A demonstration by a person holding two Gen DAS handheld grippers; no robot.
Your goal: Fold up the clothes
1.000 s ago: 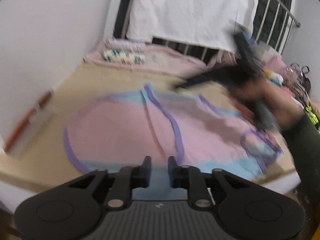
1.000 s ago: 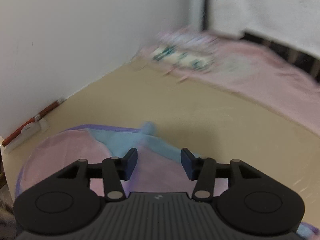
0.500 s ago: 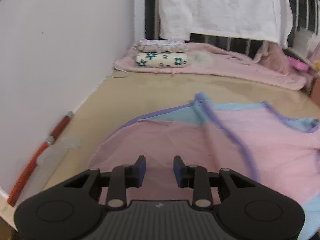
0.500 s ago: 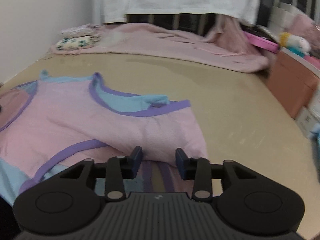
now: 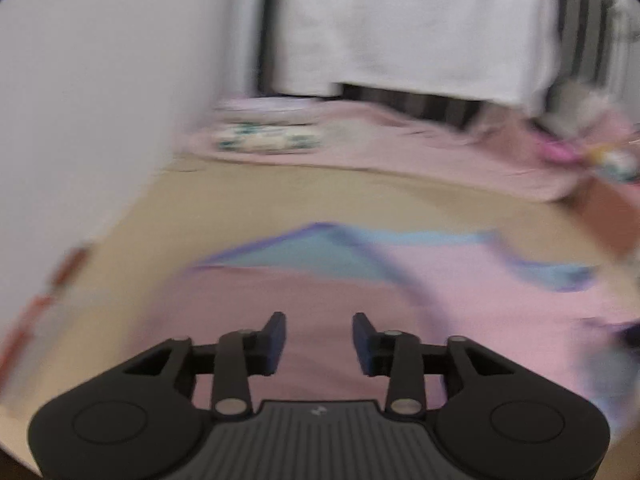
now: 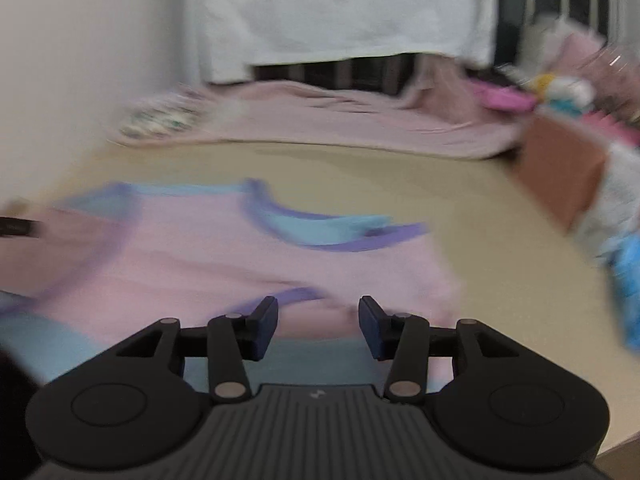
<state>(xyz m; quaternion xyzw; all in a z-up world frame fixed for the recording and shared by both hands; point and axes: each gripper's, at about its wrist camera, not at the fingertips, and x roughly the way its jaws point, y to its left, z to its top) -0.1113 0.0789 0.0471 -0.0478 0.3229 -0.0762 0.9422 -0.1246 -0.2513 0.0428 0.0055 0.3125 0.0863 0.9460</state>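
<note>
Everything's pretty blurry, but the tan bed surface [image 6: 460, 184] runs across the middle of both views, with a white wall [image 5: 80, 120] filling the left side and a white sheet [image 6: 340, 12] hanging over dark bars along the top. A rumpled pink blanket [image 6: 340, 120] lies across the far end, and in the upper left of it sits a small folded floral cloth [image 5: 268, 142]. On the right edge there's a brown box [image 6: 560, 168] with a jumble of colourful bits behind it, too smeared to make out.
</note>
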